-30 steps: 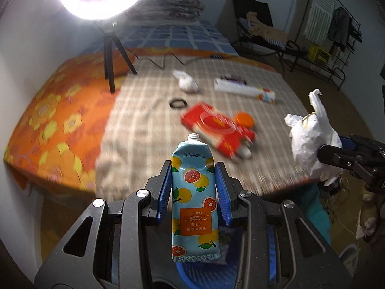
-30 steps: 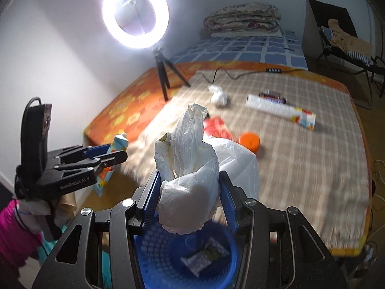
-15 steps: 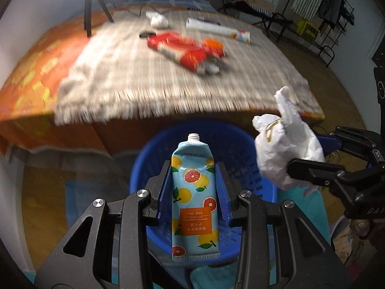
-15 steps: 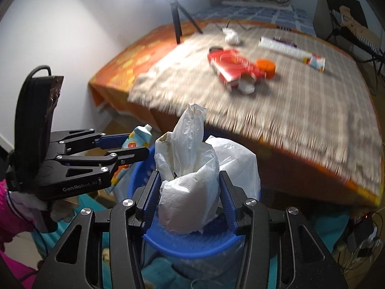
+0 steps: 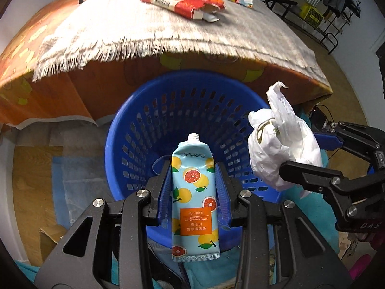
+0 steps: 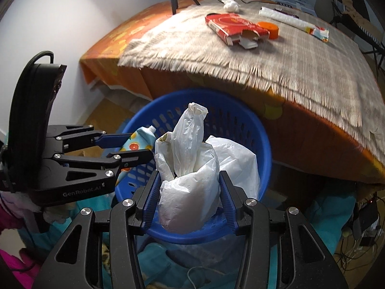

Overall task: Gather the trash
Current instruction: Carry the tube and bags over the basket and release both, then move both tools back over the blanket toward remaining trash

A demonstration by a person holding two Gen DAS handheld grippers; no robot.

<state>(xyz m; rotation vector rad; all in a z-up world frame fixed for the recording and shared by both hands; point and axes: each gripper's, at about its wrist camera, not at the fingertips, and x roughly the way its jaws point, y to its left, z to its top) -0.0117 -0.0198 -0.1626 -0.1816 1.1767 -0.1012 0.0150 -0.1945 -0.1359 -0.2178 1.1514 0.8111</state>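
Left gripper [image 5: 193, 187] clamps tube [image 5: 193, 192] above blue basket [image 5: 134, 130].

The tube [image 5: 194, 192] is light blue with orange and yellow citrus slices, green leaves, and an orange label square with white print. The bag [image 6: 192, 180] is plain white, bit of gold-brown print showing on it in the left view. The basket [image 5: 134, 130] is bright blue all over. Gripper frames are black with blue pads [image 5: 164, 192]. The cloth [image 6: 300, 55] is beige-grey check with a pale fringe, over an orange sheet [image 5: 101, 89] with yellow flowers. On the cloth: a red box [image 6: 231, 25] with white ends, an orange lid [image 6: 269, 27], a white wrapper [image 6: 286, 19] with a red-blue end.
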